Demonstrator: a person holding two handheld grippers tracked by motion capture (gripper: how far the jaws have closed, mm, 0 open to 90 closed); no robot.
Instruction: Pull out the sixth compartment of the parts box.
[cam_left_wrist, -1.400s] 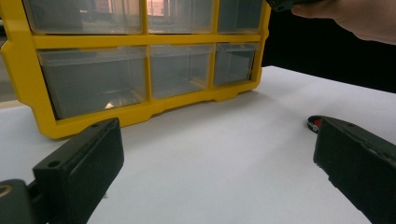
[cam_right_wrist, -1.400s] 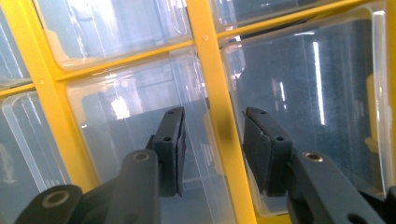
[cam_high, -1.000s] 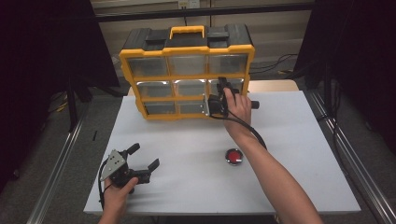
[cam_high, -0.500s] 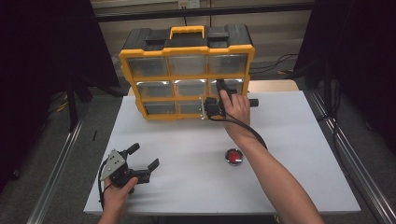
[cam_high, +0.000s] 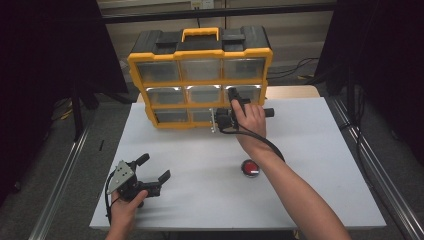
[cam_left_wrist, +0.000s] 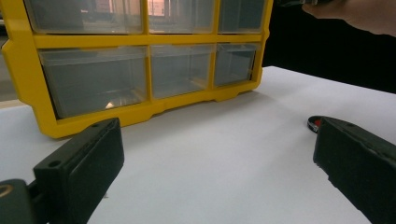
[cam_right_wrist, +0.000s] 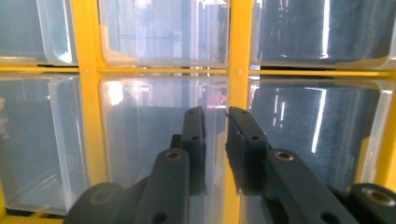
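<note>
Right gripper (cam_right_wrist: 215, 116), jaws nearly together and just opening a little around the yellow divider (cam_right_wrist: 236, 93) between two lower clear drawers, points level at the yellow organiser (cam_high: 200, 75), which stands upright right in front, its long axis running crosswise.

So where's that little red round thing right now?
In the high view the red disc lies on the white table, beside the person's right forearm, nearer than the yellow drawer organizer.

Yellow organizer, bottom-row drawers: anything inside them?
Through their clear fronts, the bottom drawers of the yellow organizer look empty in the left gripper view. The right gripper sits nearly closed at the bottom-middle drawer, hiding part of it. Drawer backs are lost in glare.
</note>
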